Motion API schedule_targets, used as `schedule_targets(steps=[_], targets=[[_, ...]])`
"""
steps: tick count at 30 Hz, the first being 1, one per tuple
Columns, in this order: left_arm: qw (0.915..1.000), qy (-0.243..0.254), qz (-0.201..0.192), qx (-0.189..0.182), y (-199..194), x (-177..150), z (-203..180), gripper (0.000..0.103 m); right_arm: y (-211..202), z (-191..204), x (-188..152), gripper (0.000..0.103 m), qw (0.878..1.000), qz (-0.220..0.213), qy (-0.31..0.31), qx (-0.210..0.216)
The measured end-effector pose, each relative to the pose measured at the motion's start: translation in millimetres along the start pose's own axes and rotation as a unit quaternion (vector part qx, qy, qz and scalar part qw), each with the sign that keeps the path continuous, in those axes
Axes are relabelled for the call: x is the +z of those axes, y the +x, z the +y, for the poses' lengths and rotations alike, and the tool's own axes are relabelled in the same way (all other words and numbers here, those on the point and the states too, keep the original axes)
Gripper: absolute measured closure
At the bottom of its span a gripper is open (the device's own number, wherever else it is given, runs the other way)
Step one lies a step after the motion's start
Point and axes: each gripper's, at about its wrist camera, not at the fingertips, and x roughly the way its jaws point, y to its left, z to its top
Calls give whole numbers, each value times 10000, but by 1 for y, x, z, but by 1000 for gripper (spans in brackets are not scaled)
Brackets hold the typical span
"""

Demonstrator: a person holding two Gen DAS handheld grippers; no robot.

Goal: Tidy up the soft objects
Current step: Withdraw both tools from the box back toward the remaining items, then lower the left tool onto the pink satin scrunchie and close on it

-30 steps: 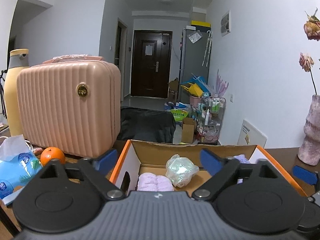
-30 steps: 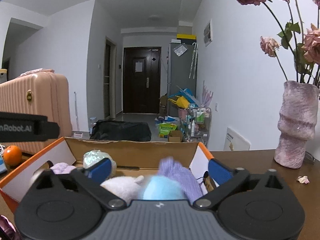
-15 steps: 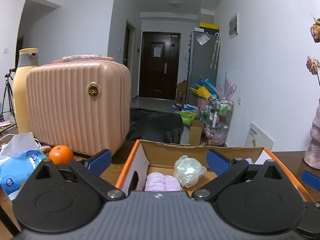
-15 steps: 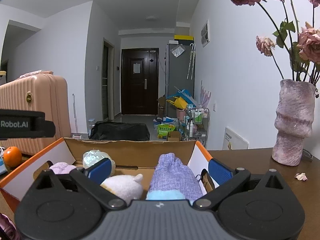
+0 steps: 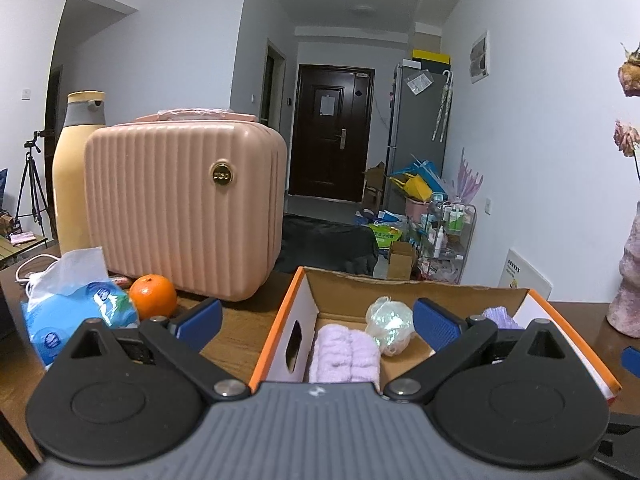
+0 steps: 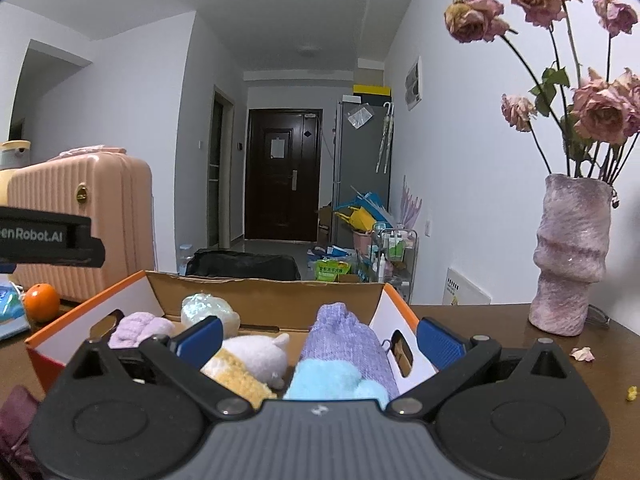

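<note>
An open cardboard box (image 5: 304,304) (image 6: 260,292) with orange edges sits on the wooden table. It holds a folded pale pink towel (image 5: 345,354) (image 6: 138,326), a shiny crumpled ball (image 5: 390,322) (image 6: 208,310), a purple knitted piece (image 6: 344,340) (image 5: 498,316), a white plush toy with a yellow part (image 6: 256,356) and a light blue soft item (image 6: 332,378). My left gripper (image 5: 316,322) is open and empty, above the box's near left side. My right gripper (image 6: 320,340) is open and empty, above the box's near right side.
A pink ribbed suitcase (image 5: 184,212) stands left behind the box, with a yellow bottle (image 5: 76,176) behind it. An orange (image 5: 154,296) and a blue tissue pack (image 5: 76,312) lie at left. A purple vase (image 6: 572,256) with dried roses stands at right. A dark red cloth (image 6: 16,432) shows at lower left.
Both grippers have drawn back and up from the box. The purple knitted piece and blue item, earlier between the right fingers, now lie in the box. The left view shifted leftward.
</note>
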Motion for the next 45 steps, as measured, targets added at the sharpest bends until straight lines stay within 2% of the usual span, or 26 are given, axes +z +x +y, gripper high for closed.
schedule_targets(steps=[15,29,37,45], targets=[[9997,185,102,-104,-58,-24,13,0,-61,-7,-16,0,9999,17,-131,36],[9975,430,427,-372,-111,-55,24,0,-110,-15,-32,0,9996,127,-260,27],[9938,542,749,-622,-124,-68,30,0,-127,-25,-41,0,9994,260,-221,-59],[9924,530,856,-700,-123,-71,32,0,-127,-31,-43,0,9992,355,-146,-119]])
